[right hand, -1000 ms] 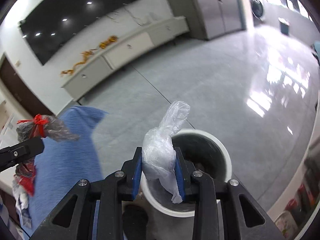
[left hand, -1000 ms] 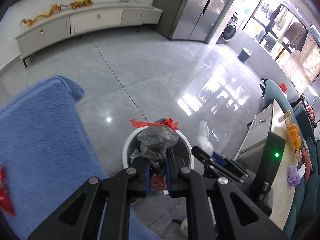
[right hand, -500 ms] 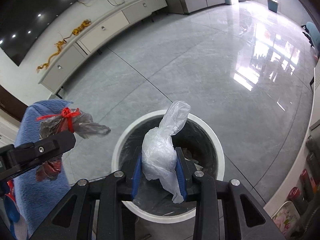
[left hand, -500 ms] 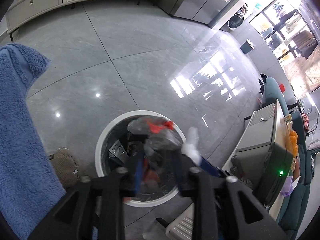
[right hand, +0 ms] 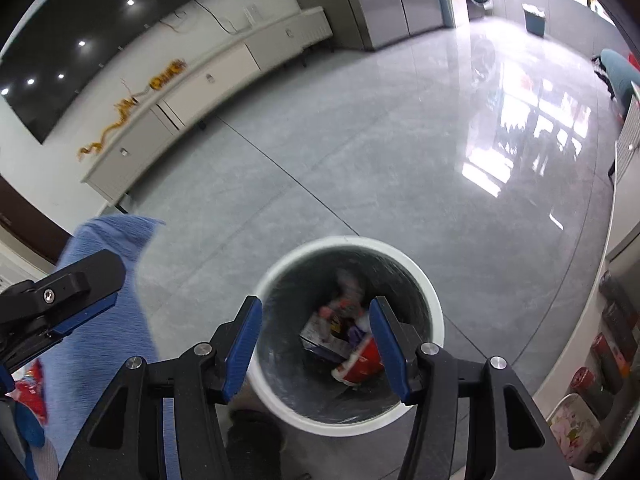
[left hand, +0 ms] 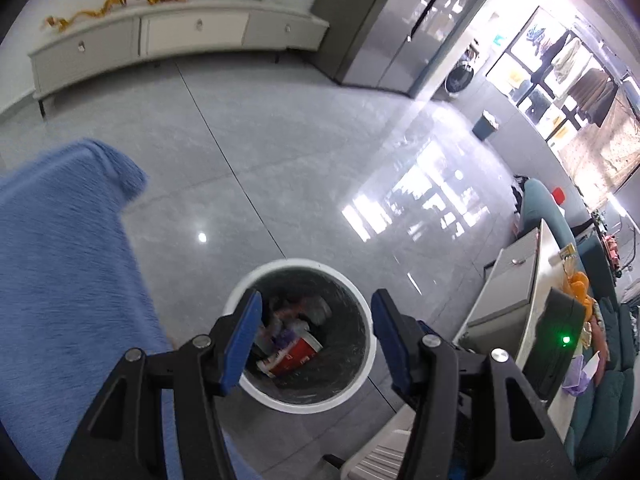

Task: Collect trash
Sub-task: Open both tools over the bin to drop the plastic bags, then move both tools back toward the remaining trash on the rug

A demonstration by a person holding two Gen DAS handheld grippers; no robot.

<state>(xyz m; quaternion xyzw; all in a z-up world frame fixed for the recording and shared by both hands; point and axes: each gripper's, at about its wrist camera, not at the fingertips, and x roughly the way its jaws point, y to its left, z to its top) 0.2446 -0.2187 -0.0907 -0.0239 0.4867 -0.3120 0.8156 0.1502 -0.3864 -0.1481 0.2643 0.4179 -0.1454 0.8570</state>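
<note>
A round white trash bin [left hand: 362, 308] with a dark liner stands on the grey floor; it also shows in the right wrist view [right hand: 434, 292]. Trash lies inside, including a red and white cup [left hand: 294, 356] that also shows in the right wrist view [right hand: 360, 364]. My left gripper [left hand: 316, 308] is open and empty above the bin. My right gripper [right hand: 316, 312] is open and empty above the bin too. One of the left gripper's fingers [right hand: 76, 280] shows at the left of the right wrist view.
A blue fleece cover [left hand: 60, 272] lies to the left of the bin. A low white cabinet [left hand: 180, 36] runs along the far wall. A table edge with snacks [left hand: 560, 280] is at the right. Tins [right hand: 608, 340] stand at the right.
Both grippers have opened. The grey bag tied with red string and the clear plastic bag have left the jaws and dropped toward the bin.
</note>
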